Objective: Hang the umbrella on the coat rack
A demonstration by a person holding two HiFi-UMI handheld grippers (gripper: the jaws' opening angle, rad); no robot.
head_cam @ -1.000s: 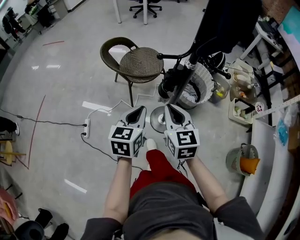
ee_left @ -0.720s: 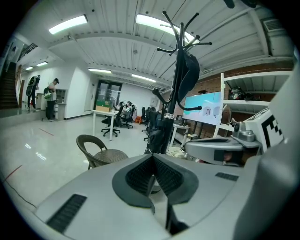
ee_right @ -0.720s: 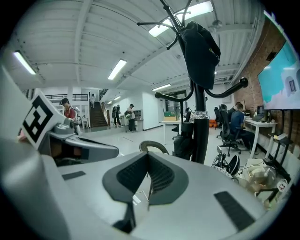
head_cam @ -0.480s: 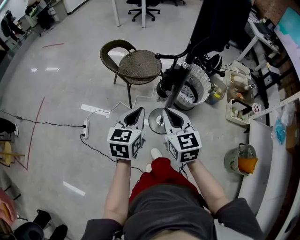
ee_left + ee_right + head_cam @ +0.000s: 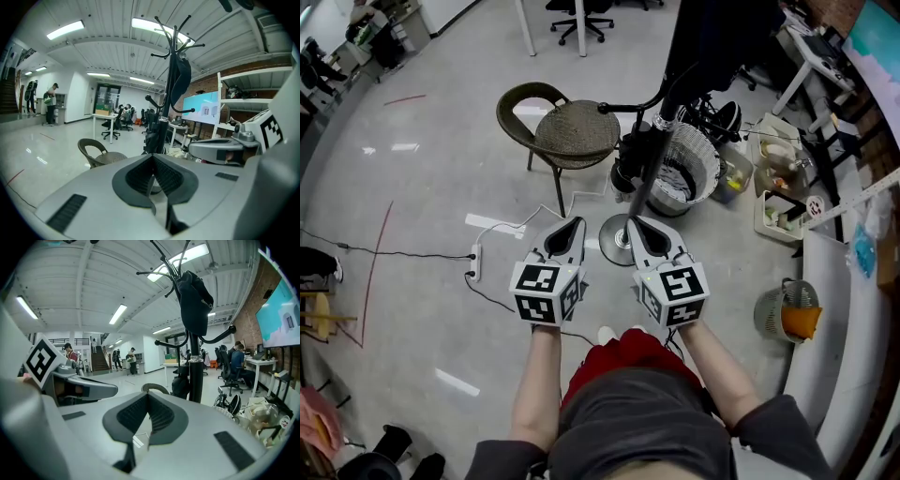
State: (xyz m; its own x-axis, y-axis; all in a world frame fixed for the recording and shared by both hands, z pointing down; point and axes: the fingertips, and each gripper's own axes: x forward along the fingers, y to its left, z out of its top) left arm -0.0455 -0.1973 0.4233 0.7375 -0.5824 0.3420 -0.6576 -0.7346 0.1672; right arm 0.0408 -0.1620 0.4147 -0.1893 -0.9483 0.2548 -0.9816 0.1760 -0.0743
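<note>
The left gripper (image 5: 571,225) and right gripper (image 5: 639,223) share a smooth grey shell that narrows to two jaws lined with black ribbed pads (image 5: 138,176). At the rear of each sits a white cube (image 5: 546,292) bearing black square markers. Behind the cubes come short dark grey sleeves (image 5: 769,422), a red garment (image 5: 623,352) and a white shoe (image 5: 607,334).

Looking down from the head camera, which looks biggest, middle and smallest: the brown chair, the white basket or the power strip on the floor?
1. Brown chair, the biggest.
2. White basket, clearly smaller than the chair beside it.
3. Power strip, the smallest by far, just a little white bar.
</note>
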